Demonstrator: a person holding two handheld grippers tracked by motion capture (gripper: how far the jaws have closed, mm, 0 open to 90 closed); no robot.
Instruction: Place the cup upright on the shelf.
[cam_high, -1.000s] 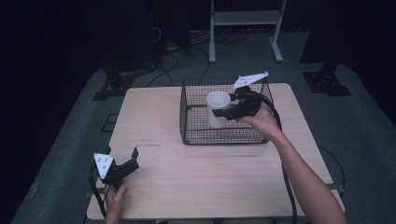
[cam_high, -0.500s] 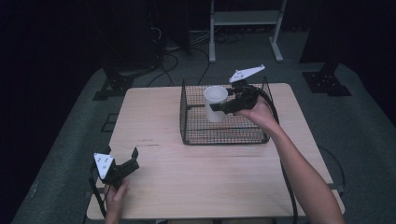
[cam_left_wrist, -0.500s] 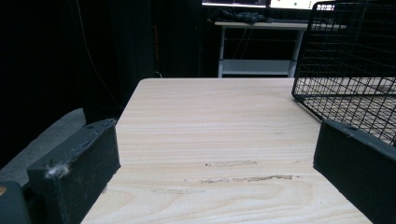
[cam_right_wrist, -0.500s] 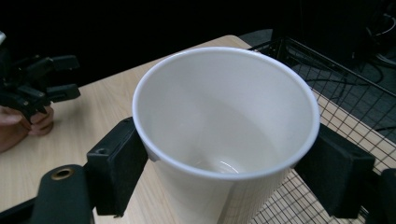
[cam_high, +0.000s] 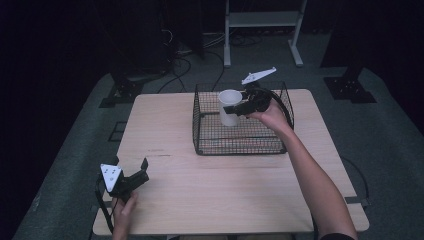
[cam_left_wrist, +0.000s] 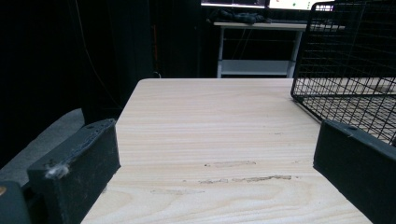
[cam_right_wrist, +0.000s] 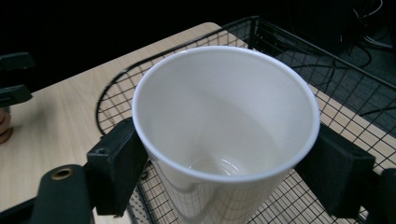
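White cup (cam_right_wrist: 224, 135): upright, empty inside per the right gripper view, clamped by the right gripper (cam_right_wrist: 224, 158) on both sides. High view places it raised above the wire basket (cam_high: 240, 142). Left gripper (cam_high: 131, 180): jaws wide, nothing between, near the table (cam_high: 225, 195) front-left corner.

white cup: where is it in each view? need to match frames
High view: the white cup is upper centre, gripped by the right tool above the wire basket.
Left gripper view: not in it.
Right gripper view: cup at centre, between the jaws.
Shared landmark: the wire basket.
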